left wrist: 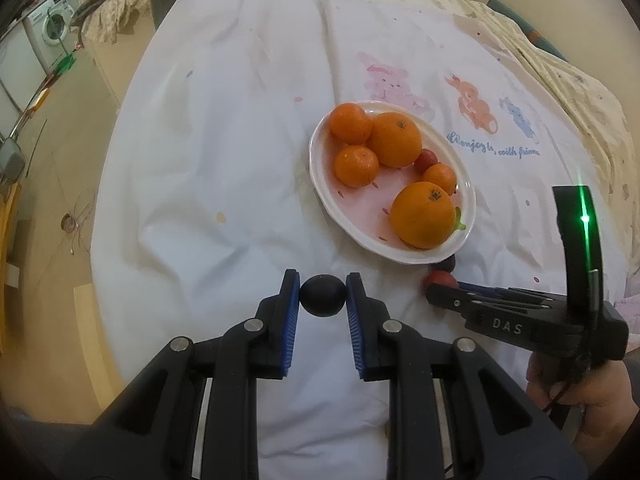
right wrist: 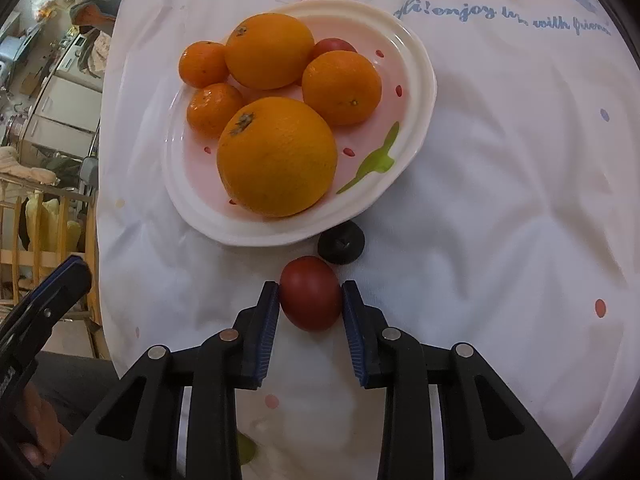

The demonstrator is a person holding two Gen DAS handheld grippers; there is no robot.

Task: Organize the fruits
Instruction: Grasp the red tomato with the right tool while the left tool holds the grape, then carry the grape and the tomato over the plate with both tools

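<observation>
A white oval plate (left wrist: 320,184) (right wrist: 420,92) on a white cloth holds two large oranges, three small mandarins and one red fruit. My left gripper (left wrist: 323,294) is shut on a dark plum (left wrist: 322,295), held in front of the plate. My right gripper (right wrist: 310,298) is shut on a red plum (right wrist: 311,293) just short of the plate's near rim; this gripper shows at the right of the left wrist view (left wrist: 436,290). Another dark plum (right wrist: 341,246) lies on the cloth against the plate's rim.
The white cloth (left wrist: 224,152) has cartoon prints and blue writing at the far right (left wrist: 492,148). The table's left edge drops to the floor, with a washing machine (left wrist: 50,26) far left. A wooden rack (right wrist: 36,232) stands left of the table.
</observation>
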